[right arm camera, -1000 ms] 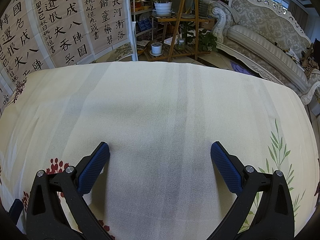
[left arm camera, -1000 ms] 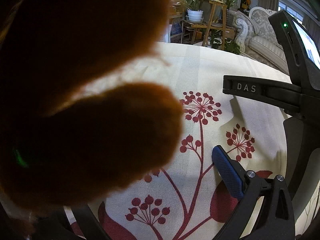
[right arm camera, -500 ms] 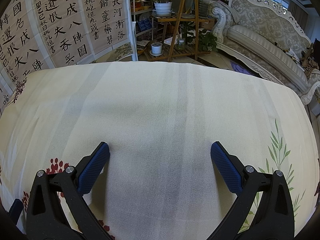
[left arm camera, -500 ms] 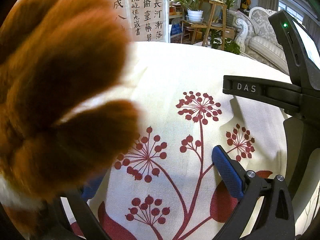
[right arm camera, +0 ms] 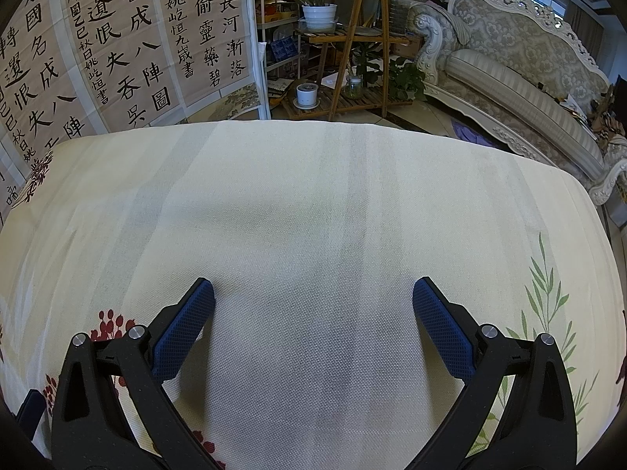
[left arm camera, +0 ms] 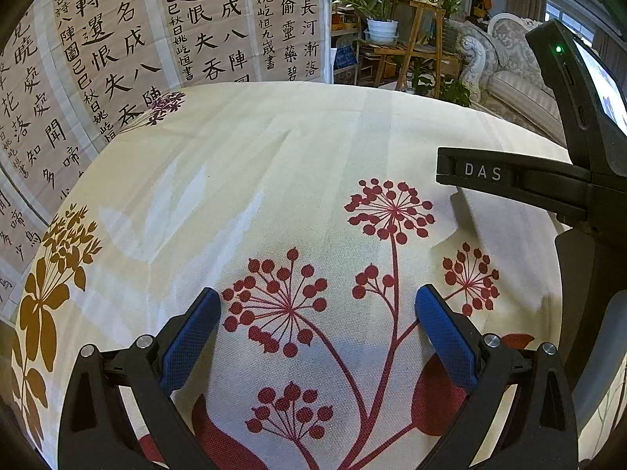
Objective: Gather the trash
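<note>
No trash shows in either view. My left gripper [left arm camera: 317, 293] stands open low over a cream tablecloth [left arm camera: 274, 149] printed with red berry stems, and nothing lies between its blue pads [left arm camera: 188, 340]. My right gripper [right arm camera: 313, 285] is also open over a plain stretch of the same cloth [right arm camera: 313, 196], with nothing between its fingers. The black body of the right-hand device [left arm camera: 509, 180], marked DAS, fills the right side of the left wrist view, with a lit screen [left arm camera: 603, 86] on top.
A folding screen with black calligraphy [right arm camera: 117, 47] stands behind the table's far left edge. Beyond the far edge are a wooden plant stand [right arm camera: 352, 39] with potted plants and a pale carved sofa [right arm camera: 509, 78] at the right.
A person's hand that covered most of the left wrist view has pulled away to the left and out of sight. The two grippers have stayed where they were.
</note>
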